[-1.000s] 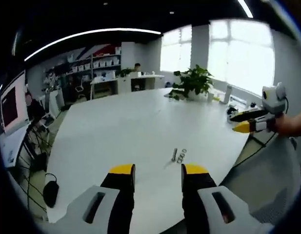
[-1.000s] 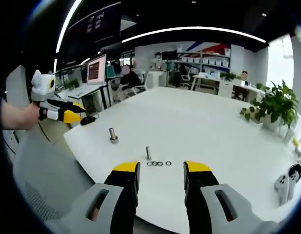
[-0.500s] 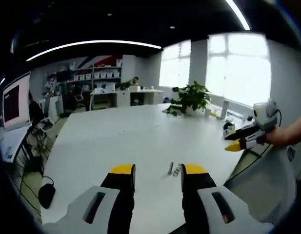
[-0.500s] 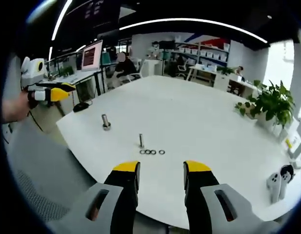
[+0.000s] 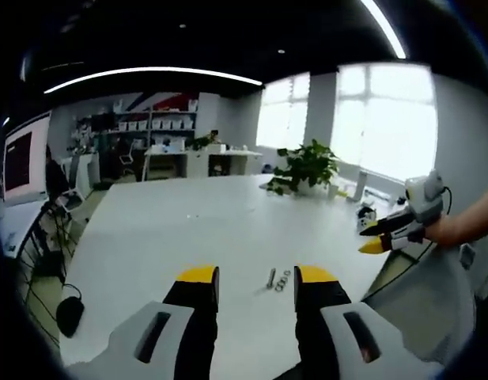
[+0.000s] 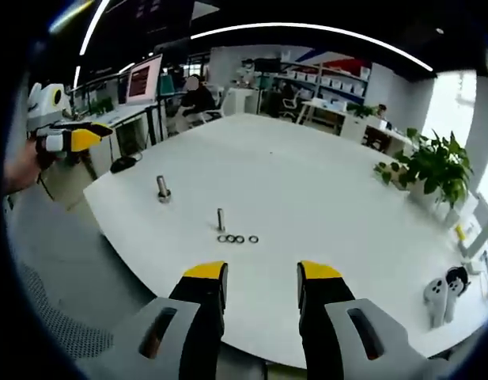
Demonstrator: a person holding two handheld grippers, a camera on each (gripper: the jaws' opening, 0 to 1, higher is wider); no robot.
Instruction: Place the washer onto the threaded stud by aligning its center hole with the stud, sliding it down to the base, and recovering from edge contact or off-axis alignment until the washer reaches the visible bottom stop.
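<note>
In the right gripper view a thin threaded stud [image 6: 221, 219] stands upright on the white table [image 6: 307, 190], with a short row of washers [image 6: 236, 238] lying flat just beside it. A second, thicker bolt [image 6: 162, 188] stands further left. My right gripper [image 6: 260, 273] is open and empty, well short of the washers. In the left gripper view the stud [image 5: 270, 278] and washers [image 5: 284, 280] sit between my open, empty left gripper's [image 5: 257, 277] jaws, further off. The right gripper [image 5: 372, 245] shows at the right of that view; the left gripper [image 6: 77, 138] shows at the left of the right gripper view.
A potted plant [image 6: 435, 170] stands at the table's far side. White controllers [image 6: 441, 291] lie near the right edge. A black mouse [image 5: 68, 315] sits beyond the table's left corner. A grey chair back [image 5: 421, 305] is below the right hand. Desks and monitors fill the room behind.
Both cameras have pulled back and risen, so the stud and washers look smaller and further away. Neither gripper has touched anything; both stay open.
</note>
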